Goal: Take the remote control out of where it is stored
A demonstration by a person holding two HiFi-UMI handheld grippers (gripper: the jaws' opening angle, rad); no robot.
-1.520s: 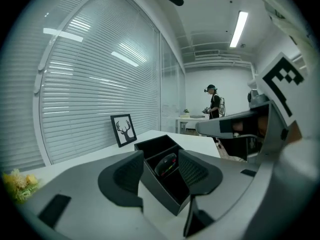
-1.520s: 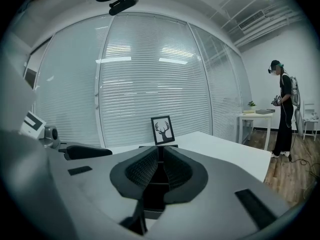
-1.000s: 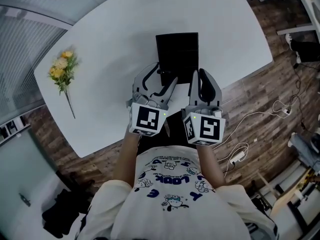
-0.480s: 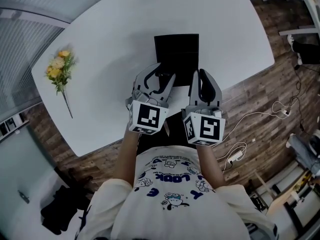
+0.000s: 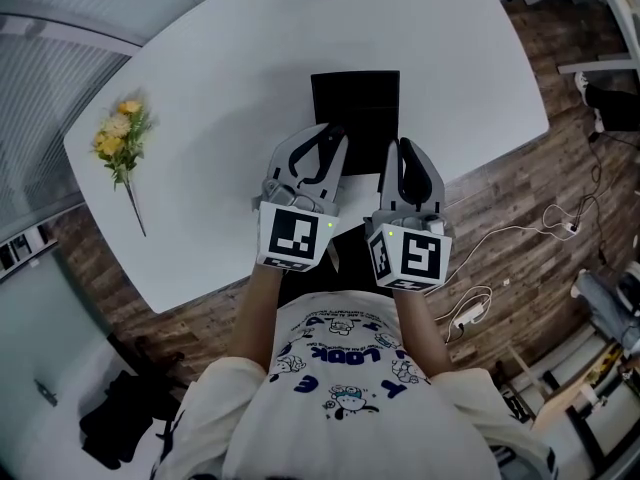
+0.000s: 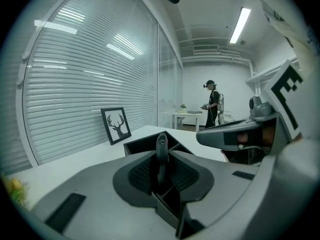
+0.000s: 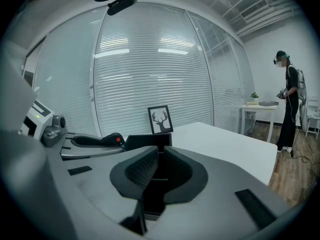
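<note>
A black open-top box (image 5: 355, 98) stands on the white table (image 5: 230, 58) right in front of both grippers. My left gripper (image 5: 329, 138) is at the box's near left edge. Its jaws have just been closing, and their pads now press on a slim dark remote control (image 6: 161, 146) that stands upright between them. From the right gripper view the remote control (image 7: 115, 138) shows a red button at the tip of the left gripper (image 7: 95, 142). My right gripper (image 5: 399, 150) rests beside the box's near right edge, shut and empty, and the right gripper (image 7: 157, 160) has its pads together.
Yellow flowers (image 5: 122, 136) lie at the table's left end. A framed deer picture (image 6: 116, 125) leans at the far edge by the blinds. A person (image 7: 289, 101) stands at the back near a small table. Cables lie on the wooden floor (image 5: 520, 218) to the right.
My left gripper's jaws went from wide apart to closed around the remote control, and the gripper shifted slightly towards the box. The right gripper stayed in place.
</note>
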